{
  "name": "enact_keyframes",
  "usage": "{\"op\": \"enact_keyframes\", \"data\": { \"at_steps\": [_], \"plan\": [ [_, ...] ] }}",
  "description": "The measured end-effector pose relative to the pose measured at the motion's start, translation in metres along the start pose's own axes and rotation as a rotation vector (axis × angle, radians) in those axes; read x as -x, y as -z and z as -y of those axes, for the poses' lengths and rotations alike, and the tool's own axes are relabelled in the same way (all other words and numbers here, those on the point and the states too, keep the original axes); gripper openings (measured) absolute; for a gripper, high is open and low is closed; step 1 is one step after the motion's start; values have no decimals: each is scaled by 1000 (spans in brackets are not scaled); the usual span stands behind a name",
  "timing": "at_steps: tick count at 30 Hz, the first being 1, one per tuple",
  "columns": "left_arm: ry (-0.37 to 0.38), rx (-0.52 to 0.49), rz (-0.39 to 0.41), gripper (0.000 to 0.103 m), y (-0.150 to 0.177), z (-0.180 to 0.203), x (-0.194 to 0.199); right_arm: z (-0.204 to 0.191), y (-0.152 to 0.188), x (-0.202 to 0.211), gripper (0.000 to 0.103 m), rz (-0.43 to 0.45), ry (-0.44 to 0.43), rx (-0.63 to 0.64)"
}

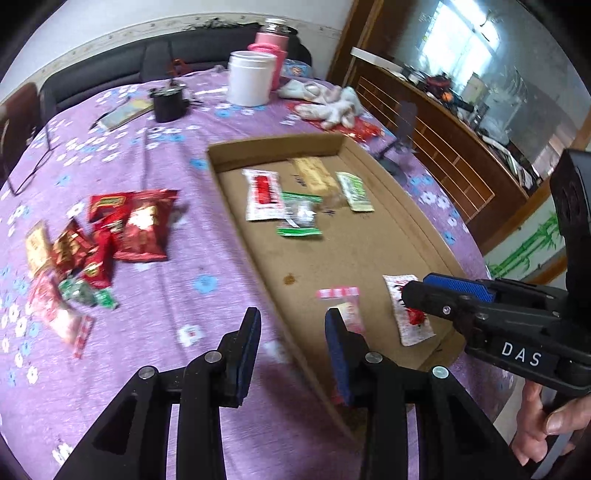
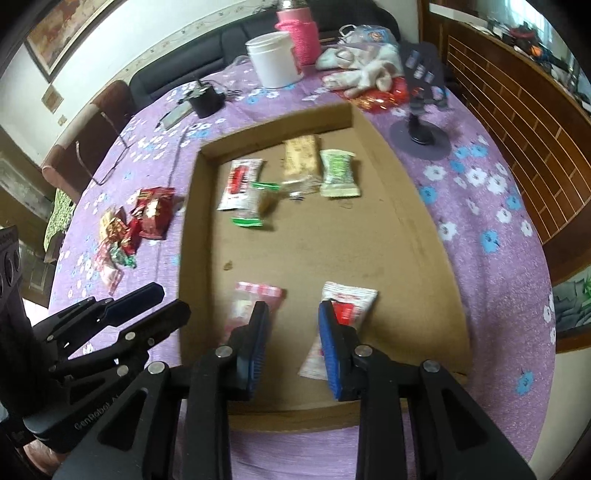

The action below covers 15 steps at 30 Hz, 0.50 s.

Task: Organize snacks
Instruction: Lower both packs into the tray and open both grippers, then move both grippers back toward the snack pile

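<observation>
A shallow cardboard tray (image 1: 417, 221) (image 2: 424, 236) lies on the purple cloth. At its far end lie several snack packets, among them a white-red one (image 1: 263, 194) (image 2: 240, 182) and a green one (image 1: 355, 192) (image 2: 338, 173). At its near end lie a pink-striped packet (image 1: 345, 299) (image 2: 255, 295) and a white-red packet (image 1: 410, 321) (image 2: 347, 302). A pile of red snack bags (image 1: 125, 229) (image 2: 147, 214) lies on the cloth left of the tray. My left gripper (image 1: 293, 350) (image 2: 157, 306) is open and empty over the tray's left edge. My right gripper (image 2: 291, 339) (image 1: 417, 288) is open and empty above the two near packets.
A white jar (image 1: 249, 77) (image 2: 275, 59), a pink bottle (image 1: 271, 51) (image 2: 299, 29), a black cup (image 1: 168, 103) (image 2: 207, 99) and crumpled cloth (image 1: 332, 101) (image 2: 365, 66) stand at the table's far side. A small stand (image 2: 421, 125) sits right of the tray. A wooden cabinet (image 2: 517, 92) runs along the right.
</observation>
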State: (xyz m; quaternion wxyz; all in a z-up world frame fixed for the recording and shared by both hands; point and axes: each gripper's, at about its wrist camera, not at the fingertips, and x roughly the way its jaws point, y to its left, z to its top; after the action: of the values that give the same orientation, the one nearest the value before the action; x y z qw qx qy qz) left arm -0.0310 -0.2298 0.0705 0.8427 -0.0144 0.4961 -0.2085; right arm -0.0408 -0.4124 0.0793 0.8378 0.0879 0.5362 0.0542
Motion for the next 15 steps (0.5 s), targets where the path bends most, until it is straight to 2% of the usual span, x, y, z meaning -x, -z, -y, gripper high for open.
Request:
{"op": "enact_keyframes", "data": {
  "at_steps": [9, 15],
  "plan": [
    [-45, 107, 31, 37, 12, -51, 21, -45, -1, -7, 27, -7, -26, 61],
    [-82, 252, 28, 37, 26, -101, 30, -71, 2, -15, 27, -23, -46, 103]
  ]
}}
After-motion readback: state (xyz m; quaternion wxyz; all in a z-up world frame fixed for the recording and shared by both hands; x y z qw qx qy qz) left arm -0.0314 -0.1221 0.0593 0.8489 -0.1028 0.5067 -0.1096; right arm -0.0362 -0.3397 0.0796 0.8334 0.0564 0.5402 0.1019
